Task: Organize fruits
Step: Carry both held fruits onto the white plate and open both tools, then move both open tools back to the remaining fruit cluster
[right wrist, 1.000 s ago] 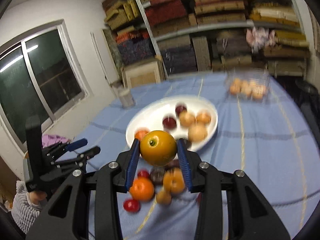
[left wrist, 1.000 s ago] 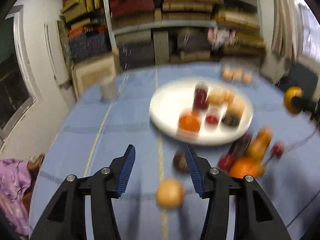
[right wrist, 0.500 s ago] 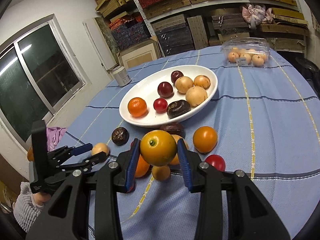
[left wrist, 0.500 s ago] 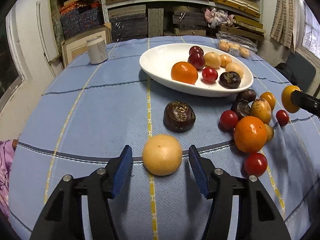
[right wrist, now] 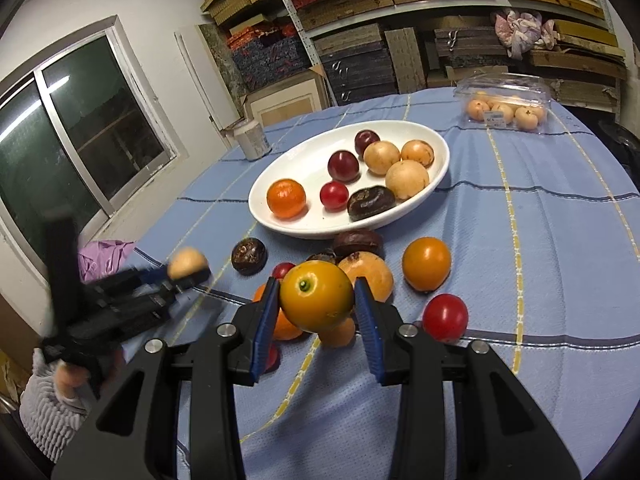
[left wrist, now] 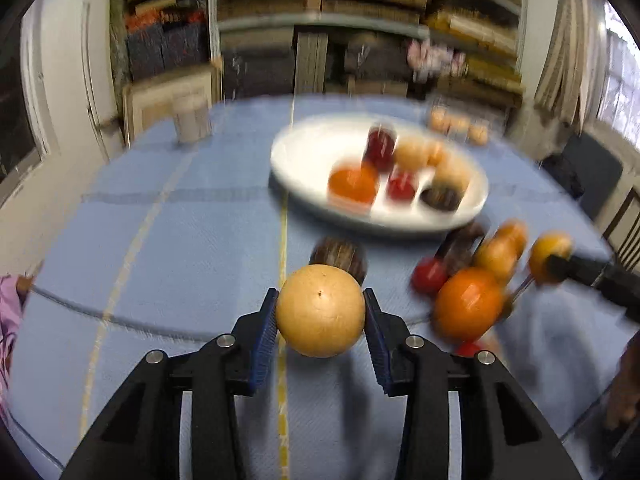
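The white dish point(right wrist: 438, 160) holds seven fruits: one orange point(right wrist: 286, 198), two dark red plums point(right wrist: 343, 165), one small red fruit point(right wrist: 334, 195), one dark brown fruit point(right wrist: 371, 202) and three tan round ones point(right wrist: 407, 179). Loose on the blue counter point(right wrist: 540, 248) are at least two dark brown fruits point(right wrist: 249, 256), one orange-yellow fruit point(right wrist: 426, 264) and one red fruit point(right wrist: 445, 317), with more partly hidden. One clear box point(right wrist: 506, 100) holds several pale fruits, and one pale tin point(right wrist: 251, 139) stands apart.
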`<state>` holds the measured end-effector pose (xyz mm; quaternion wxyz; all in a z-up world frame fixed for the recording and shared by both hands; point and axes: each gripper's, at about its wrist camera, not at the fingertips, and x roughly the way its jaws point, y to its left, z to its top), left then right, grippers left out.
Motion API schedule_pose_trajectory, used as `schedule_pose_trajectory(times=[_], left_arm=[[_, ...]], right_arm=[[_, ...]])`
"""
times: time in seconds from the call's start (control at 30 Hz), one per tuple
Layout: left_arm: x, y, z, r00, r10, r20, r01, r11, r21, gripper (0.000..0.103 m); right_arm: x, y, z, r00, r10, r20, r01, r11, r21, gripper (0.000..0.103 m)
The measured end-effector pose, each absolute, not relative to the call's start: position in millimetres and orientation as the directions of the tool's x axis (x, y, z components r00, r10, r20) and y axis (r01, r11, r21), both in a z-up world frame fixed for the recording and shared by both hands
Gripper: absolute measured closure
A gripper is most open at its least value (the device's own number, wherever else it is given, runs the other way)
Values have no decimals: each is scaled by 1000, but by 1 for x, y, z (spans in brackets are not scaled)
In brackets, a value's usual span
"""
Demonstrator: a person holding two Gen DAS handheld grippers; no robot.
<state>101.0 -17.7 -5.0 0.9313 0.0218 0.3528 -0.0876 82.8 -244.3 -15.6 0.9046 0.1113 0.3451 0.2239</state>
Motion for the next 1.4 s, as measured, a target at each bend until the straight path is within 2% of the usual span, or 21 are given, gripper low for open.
schedule_pose_trajectory(times=[0.07,0.2,0.33,0.43,0.6,0.77,0.9,0.93,0.97,1.03,1.17,1.23,1.27,1.3,1.37,1.4], left_arm=[[108,-26,24,769,-152,-621,193,981,-1,61],[143,-42,95,845,-134,-517,191,980,60,61],[196,-51,113,840,-122,-528,178,983,55,61],[235,-54,92,799,-112,-591,165,986,36,61],[282,-51,29,703,-106,-704,149,989,-1,61],[302,-41,-4,659,-104,-745,150,989,-5,61],[311,-37,-14,642,-109,-758,150,989,-16,60],[310,-37,-14,646,-105,-756,149,989,-10,57],[310,-37,-15,648,-104,-755,150,989,-7,52],[306,-38,-11,658,-95,-747,142,990,-1,36],[285,-32,10,686,-72,-724,142,989,37,33],[268,-25,24,712,-42,-701,126,990,69,26],[255,-20,34,731,-27,-681,115,990,84,23],[240,-15,43,753,-12,-658,98,991,94,15],[208,-6,57,796,15,-606,63,992,107,6],[192,-3,61,815,25,-579,48,993,110,4]], right_arm=[[87,-248,1,680,484,-551,-333,873,356,66],[105,-257,74,776,429,-462,-336,902,271,66],[144,-256,119,809,401,-429,-331,915,232,66],[188,-247,107,774,407,-485,-323,913,250,66],[266,-226,56,677,381,-630,-279,924,260,66],[327,-231,13,595,350,-724,-189,936,297,66],[346,-241,-10,558,342,-756,-141,937,320,64],[349,-242,-14,554,343,-759,-136,936,324,62],[350,-242,-16,551,345,-759,-132,935,329,54],[348,-245,-15,558,355,-750,-117,928,353,41],[323,-256,18,619,357,-700,-124,924,361,41],[299,-262,48,673,349,-653,-140,926,350,40],[276,-269,71,717,346,-605,-160,926,341,33],[258,-273,87,750,343,-565,-170,926,337,29],[204,-286,118,832,334,-443,-194,923,333,8],[181,-291,126,858,330,-393,-202,921,332,6]])
